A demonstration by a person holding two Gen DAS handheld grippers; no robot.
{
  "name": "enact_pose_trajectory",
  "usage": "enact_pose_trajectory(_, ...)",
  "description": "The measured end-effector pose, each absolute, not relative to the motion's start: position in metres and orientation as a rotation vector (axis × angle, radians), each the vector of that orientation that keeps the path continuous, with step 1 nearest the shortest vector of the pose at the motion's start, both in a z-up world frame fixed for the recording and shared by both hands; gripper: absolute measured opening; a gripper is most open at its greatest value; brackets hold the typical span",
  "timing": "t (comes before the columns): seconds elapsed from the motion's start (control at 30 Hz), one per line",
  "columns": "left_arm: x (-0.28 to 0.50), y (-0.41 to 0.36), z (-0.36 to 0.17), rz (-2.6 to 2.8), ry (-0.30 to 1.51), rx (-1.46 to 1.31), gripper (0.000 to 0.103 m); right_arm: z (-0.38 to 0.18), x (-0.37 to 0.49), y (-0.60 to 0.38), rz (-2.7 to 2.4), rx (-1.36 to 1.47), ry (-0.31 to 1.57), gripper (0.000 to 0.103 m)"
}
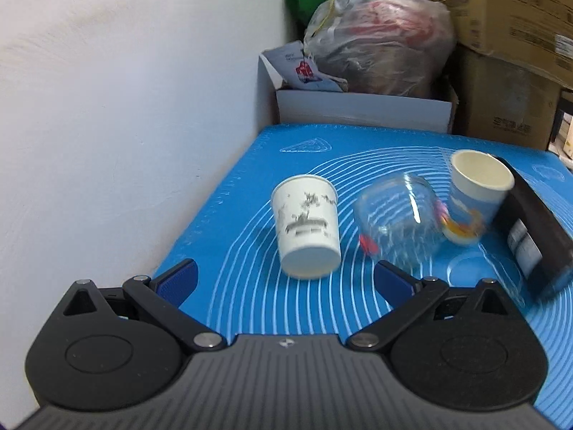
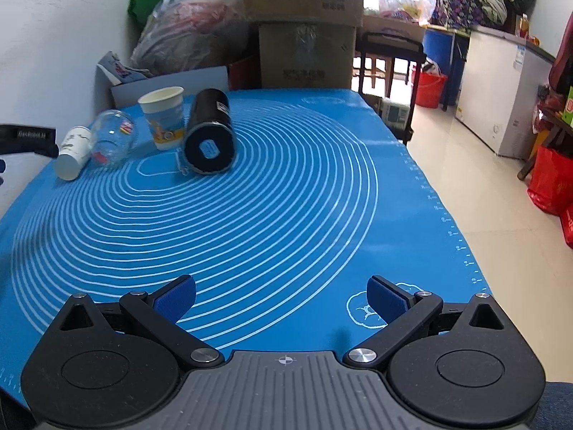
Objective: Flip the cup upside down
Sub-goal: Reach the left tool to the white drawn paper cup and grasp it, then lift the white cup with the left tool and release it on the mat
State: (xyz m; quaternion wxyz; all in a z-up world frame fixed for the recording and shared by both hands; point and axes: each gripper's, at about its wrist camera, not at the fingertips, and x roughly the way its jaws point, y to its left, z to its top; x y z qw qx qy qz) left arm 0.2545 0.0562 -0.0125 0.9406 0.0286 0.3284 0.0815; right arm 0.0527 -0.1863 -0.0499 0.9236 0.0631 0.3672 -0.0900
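**Cups on blue mat: both grippers spread and empty**

The left gripper (image 1: 284, 281) hangs above the near left part of the blue mat (image 1: 250, 308), its blue-padded fingers (image 1: 177, 281) wide apart with nothing between them. Directly ahead of it a white paper cup (image 1: 306, 225) with grey print is seen with its closed base toward the camera and its mouth turned away; whether it stands inverted or leans cannot be told from the distorted views. Just beside it to the right sits a clear glass cup (image 1: 397, 220), blurred, attitude uncertain. Beyond the glass stands a blue-printed paper cup (image 1: 480, 193), upright, mouth open upward. A black cylindrical container (image 1: 537, 236) lies on its side at the right edge of the left wrist view, close against the printed cup.

The right gripper (image 2: 281, 299) hovers over the near right part of the mat, well apart from all four vessels, fingers likewise spread and holding nothing. From its view the row sits at the far left of the mat, with part of the left tool at the frame's left edge beside the white cup.

Behind the mat: a white wall (image 1: 107, 107), a white box (image 1: 361, 107), a filled plastic bag (image 1: 379, 39) and stacked cardboard cartons (image 2: 304, 18)
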Motion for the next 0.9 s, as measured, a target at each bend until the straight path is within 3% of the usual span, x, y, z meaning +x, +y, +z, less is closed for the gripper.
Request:
enact_pose_trajectory(0.33,0.316,0.058,-0.041,0.165,0.748,0.053,0.102,-0.062,0.067,-0.192,-0.208,0.116,0.774,0.103)
enact_pose_trajectory(0.37,0.319,0.059,-0.043,0.165,0.754,0.049,0.099,-0.063,0.068,-0.192,-0.209,0.118,0.778,0.103)
enact_pose_trajectory(0.4,0.322,0.06,-0.045,0.159,0.761,0.043,0.086,-0.064,0.07,-0.193,-0.213,0.115,0.78,0.103)
enact_pose_trajectory(0.53,0.33,0.066,-0.05,0.136,0.811,0.002,0.072,-0.066,0.071,-0.193,-0.219,0.115,0.785,0.103)
enact_pose_trajectory(0.6,0.331,0.068,-0.051,0.13,0.818,-0.002,0.056,-0.066,0.071,-0.193,-0.222,0.112,0.784,0.103)
enact_pose_trajectory(0.9,0.303,0.069,-0.04,0.103,0.837,-0.01,0.055,-0.064,0.07,-0.191,-0.216,0.115,0.779,0.103)
